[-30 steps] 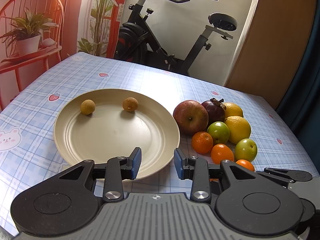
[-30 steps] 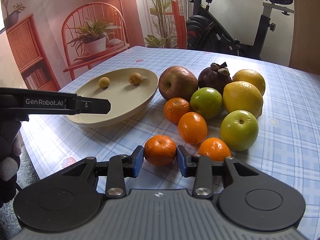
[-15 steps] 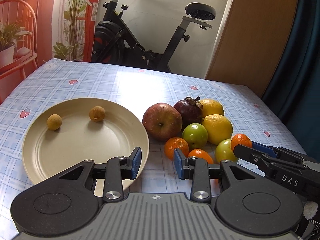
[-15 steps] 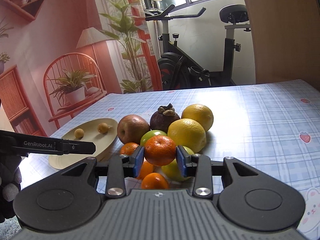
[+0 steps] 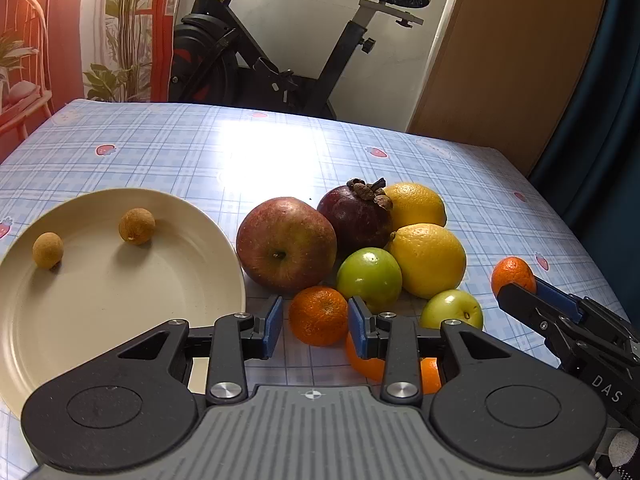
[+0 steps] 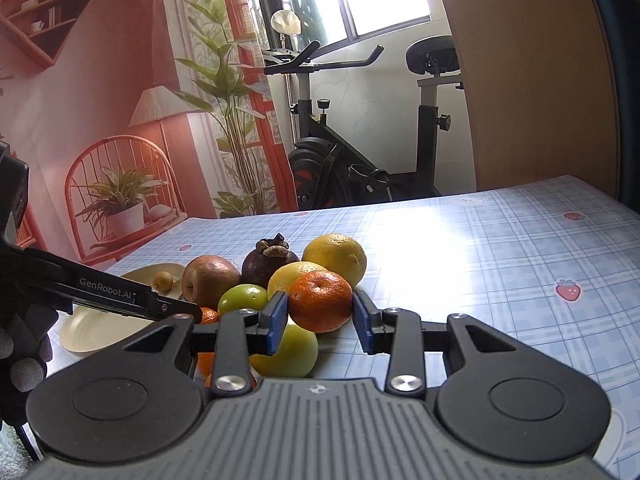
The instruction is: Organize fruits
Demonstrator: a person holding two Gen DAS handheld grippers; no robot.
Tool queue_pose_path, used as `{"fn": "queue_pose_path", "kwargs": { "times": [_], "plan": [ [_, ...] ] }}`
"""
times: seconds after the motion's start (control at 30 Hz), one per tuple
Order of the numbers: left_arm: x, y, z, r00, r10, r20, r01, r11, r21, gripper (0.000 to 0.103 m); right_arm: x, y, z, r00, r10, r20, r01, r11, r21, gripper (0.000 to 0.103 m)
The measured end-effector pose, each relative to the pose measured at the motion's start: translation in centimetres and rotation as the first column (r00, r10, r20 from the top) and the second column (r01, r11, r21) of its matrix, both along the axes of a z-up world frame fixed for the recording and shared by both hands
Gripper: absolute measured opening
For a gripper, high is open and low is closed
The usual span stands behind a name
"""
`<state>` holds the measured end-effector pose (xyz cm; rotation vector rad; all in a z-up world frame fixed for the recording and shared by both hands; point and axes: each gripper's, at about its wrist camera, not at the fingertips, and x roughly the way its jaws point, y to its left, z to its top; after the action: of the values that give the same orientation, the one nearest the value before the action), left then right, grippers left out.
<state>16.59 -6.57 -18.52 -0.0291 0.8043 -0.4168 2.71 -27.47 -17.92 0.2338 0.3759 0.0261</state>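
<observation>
The right gripper (image 6: 320,318) has its blue pads pressed on a mandarin (image 6: 320,301), held clear of the table (image 6: 500,248) above the fruit pile. The left gripper (image 5: 314,326) holds nothing; its jaws stand partly apart, about a mandarin's width, and through the gap a second mandarin (image 5: 319,315) shows lying on the cloth; whether the pads reach it cannot be told. Two more orange fruits sit mostly hidden behind that gripper's right finger. Beyond lie a red apple (image 5: 285,243), a mangosteen (image 5: 355,212), two lemons (image 5: 429,259) and two green apples (image 5: 369,279), bunched and touching. Left of the pile a cream plate (image 5: 100,312), its near edge cut off by the gripper body, holds two small brown fruits (image 5: 137,226), apart from each other. In the right view the left gripper covers part of the plate, and a gloved hand (image 6: 24,344) is cut off at the frame's edge.
</observation>
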Motion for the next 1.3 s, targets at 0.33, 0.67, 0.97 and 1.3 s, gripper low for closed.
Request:
{"fn": "queue_pose_path", "kwargs": {
  "times": [0.33, 0.67, 0.97, 1.3],
  "plan": [
    [1.1, -0.8, -0.4, 0.999, 0.023, -0.046, -0.024, 1.000, -0.011, 0.038, 0.2, -1.5, -0.3, 1.000, 0.001, -0.019, 0.001, 0.995, 0.098, 0.038],
    [0.6, -1.1, -0.2, 0.999, 0.028, -0.038, -0.029, 1.000, -0.003, 0.037, 0.3, -1.9, -0.3, 1.000, 0.009, -0.019, -0.007, 0.994, 0.113, 0.038],
    [0.9, -0.4, -1.0, 0.995, 0.059, -0.085, -0.065, 0.995, -0.079, 0.039, 0.3, -1.9, -0.4, 1.000, 0.017, -0.016, -0.016, 0.994, 0.109, 0.038],
    [0.1, -0.5, -0.8, 0.997, 0.052, -0.051, -0.056, 0.996, -0.066, 0.037, 0.1, -2.0, -0.4, 1.000, 0.015, -0.015, -0.013, 0.994, 0.110, 0.038]
  ]
}}
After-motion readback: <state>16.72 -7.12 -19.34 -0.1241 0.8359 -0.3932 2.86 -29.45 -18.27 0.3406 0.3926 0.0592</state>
